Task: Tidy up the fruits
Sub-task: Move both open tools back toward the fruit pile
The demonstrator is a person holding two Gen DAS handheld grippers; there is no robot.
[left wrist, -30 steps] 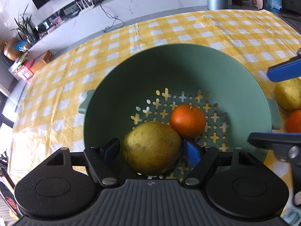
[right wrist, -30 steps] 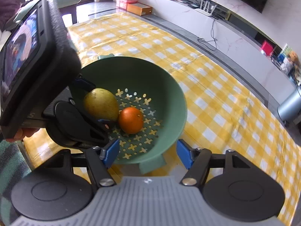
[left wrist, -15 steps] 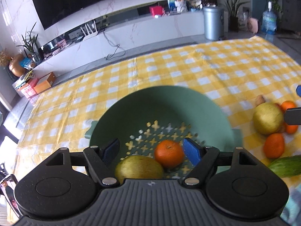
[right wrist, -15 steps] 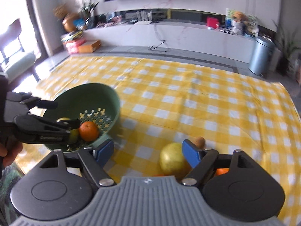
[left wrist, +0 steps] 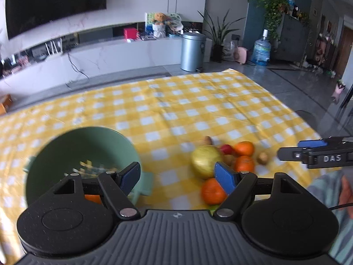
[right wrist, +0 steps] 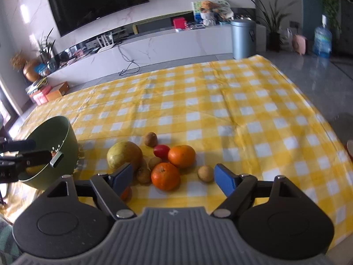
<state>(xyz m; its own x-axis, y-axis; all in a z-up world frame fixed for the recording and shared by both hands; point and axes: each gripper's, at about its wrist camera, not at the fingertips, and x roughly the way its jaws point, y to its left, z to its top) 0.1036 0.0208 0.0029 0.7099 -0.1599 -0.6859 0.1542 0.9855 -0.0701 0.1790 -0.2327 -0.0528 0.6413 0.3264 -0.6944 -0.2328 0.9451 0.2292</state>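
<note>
Behind my left gripper (left wrist: 177, 176), the bowl (left wrist: 66, 148) blurs, hiding most fruit inside. Both jaws gape empty. My right gripper (right wrist: 171, 176) hovers level above oranges (right wrist: 165, 176) right of it.

Ahead of the tool we see a yellow and white checked tablecloth (right wrist: 220, 101) covering the table. Beyond its far edge runs a long white marble console (right wrist: 154, 46), with a large dark television (right wrist: 99, 2) on the wall above it. We note a red box (right wrist: 179, 23) on the console, and a grey metal bin (right wrist: 243, 38) standing on the floor at its right end. Further right stand a potted plant (right wrist: 272, 25) and a blue water jug (right wrist: 322, 40). Far left, cardboard boxes (right wrist: 49, 92) lie on the floor.
</note>
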